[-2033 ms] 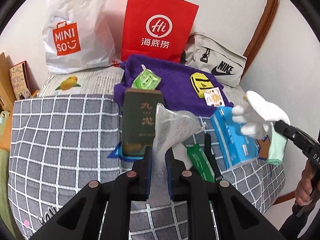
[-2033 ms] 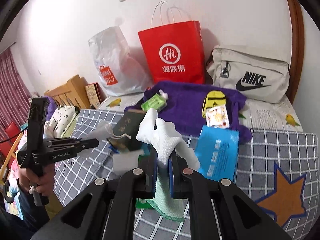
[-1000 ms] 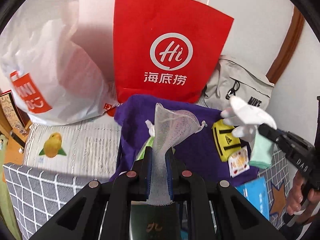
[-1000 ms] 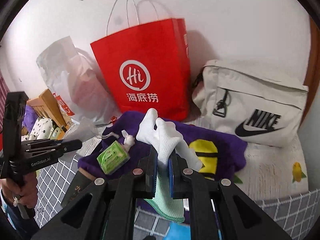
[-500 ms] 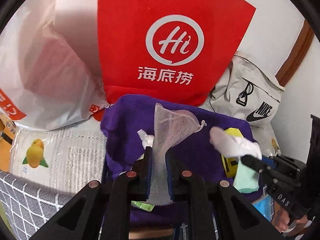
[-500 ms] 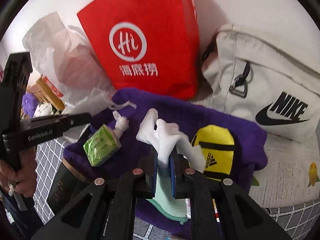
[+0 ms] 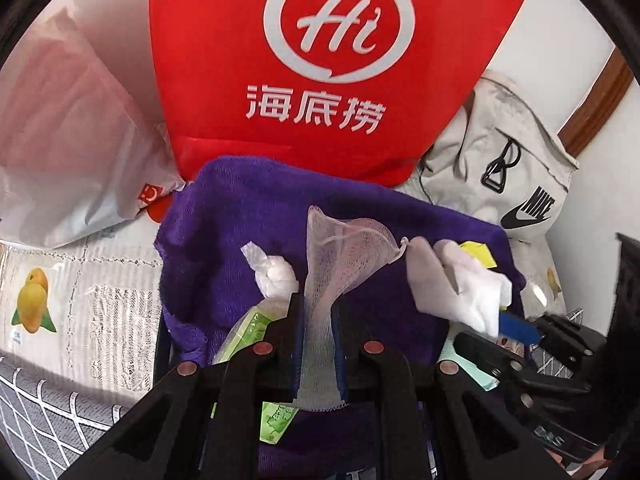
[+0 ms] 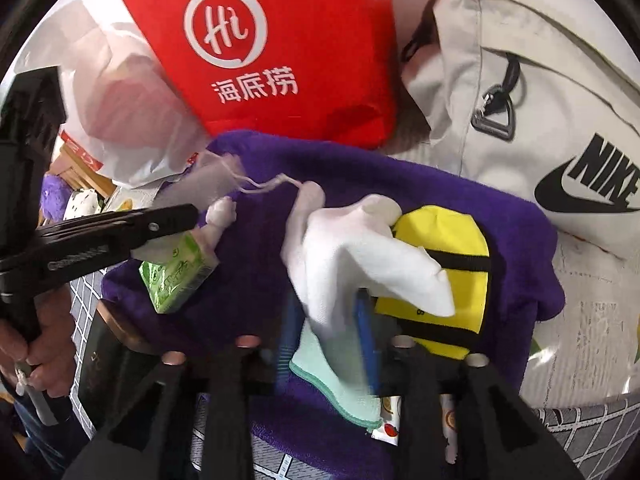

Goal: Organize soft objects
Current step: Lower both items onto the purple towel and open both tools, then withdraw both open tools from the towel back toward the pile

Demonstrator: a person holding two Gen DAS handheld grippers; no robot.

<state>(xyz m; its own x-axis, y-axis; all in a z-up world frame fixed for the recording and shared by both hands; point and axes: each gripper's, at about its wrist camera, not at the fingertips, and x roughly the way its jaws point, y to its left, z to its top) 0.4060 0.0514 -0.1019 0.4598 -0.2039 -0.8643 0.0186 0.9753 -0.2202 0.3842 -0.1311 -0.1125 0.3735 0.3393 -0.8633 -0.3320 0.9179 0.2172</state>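
My left gripper (image 7: 318,320) is shut on a white mesh pouch (image 7: 340,256) and holds it over the purple towel (image 7: 248,216). The pouch also shows in the right wrist view (image 8: 208,188), at the left gripper's tip. In the right wrist view my right gripper (image 8: 328,320) has its jaws parted around a white glove with a mint cuff (image 8: 352,256); the glove sags between them over the towel (image 8: 512,232), blurred. The glove also shows in the left wrist view (image 7: 460,284), beside the pouch.
On the towel lie a green tissue pack (image 8: 180,272) with a knotted white bag (image 7: 276,276) and a yellow pouch (image 8: 448,272). Behind stand a red paper bag (image 7: 336,64), a white plastic bag (image 7: 72,140) and a beige Nike bag (image 8: 540,100). A dark box (image 8: 108,356) lies front left.
Both grippers have moved forward and down, close over the purple towel. The right jaws, shut on the glove before, now stand apart and the glove slumps.
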